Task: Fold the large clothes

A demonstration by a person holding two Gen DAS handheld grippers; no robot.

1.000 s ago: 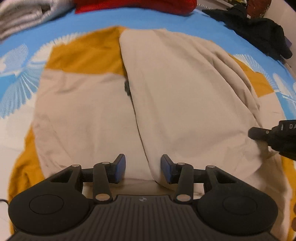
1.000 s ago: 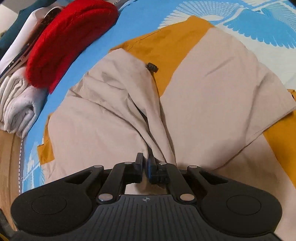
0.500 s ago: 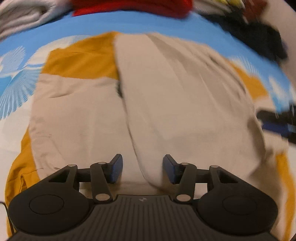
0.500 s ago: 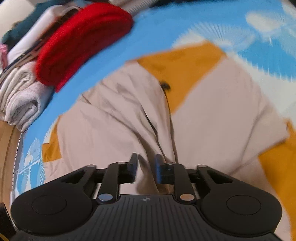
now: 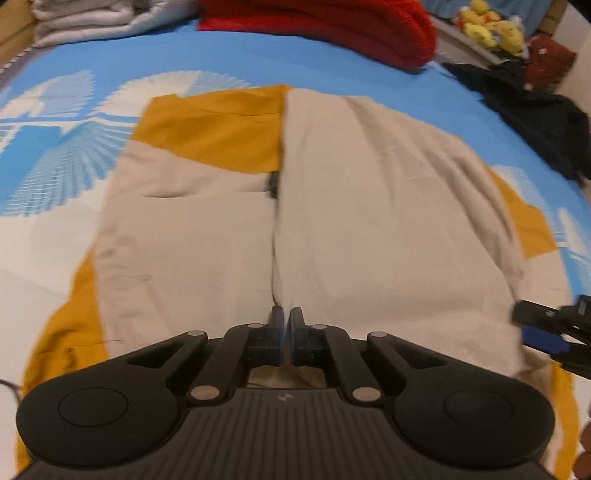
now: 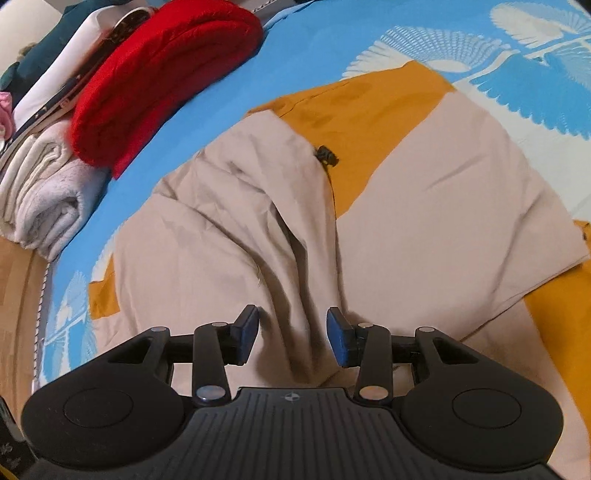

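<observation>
— Left wrist view: where does the jacket (image 5: 369, 206) lie from my left tongs (image 5: 285, 325)?

— Straight ahead of them. The beige-and-mustard jacket is spread on the blue bed cover (image 5: 240, 59), and its long axis runs away from my left tongs toward the red blanket (image 5: 332, 18) at the far side. The middle seam, where the folded right half overlaps the left half, lines up with the tongs almost exactly.

— And what are those tongs doing?

— They are closed on the near hem, right at that seam. A thin ridge of beige cloth rises from between the pads.

— My right tongs (image 6: 293, 338)?

— Their jaws are opening, about half apart. A rumpled beige fold of the jacket lies between and beneath the pads, but they do not press it. In the left wrist view they show at the jacket's right near corner, farther from the seam.

— So which hand leads?

— I judge the left one, since it alone has hold. Carrying the hem toward the red blanket would fold the jacket across its length; the right must first take a fresh hold on the hem beside it.
</observation>
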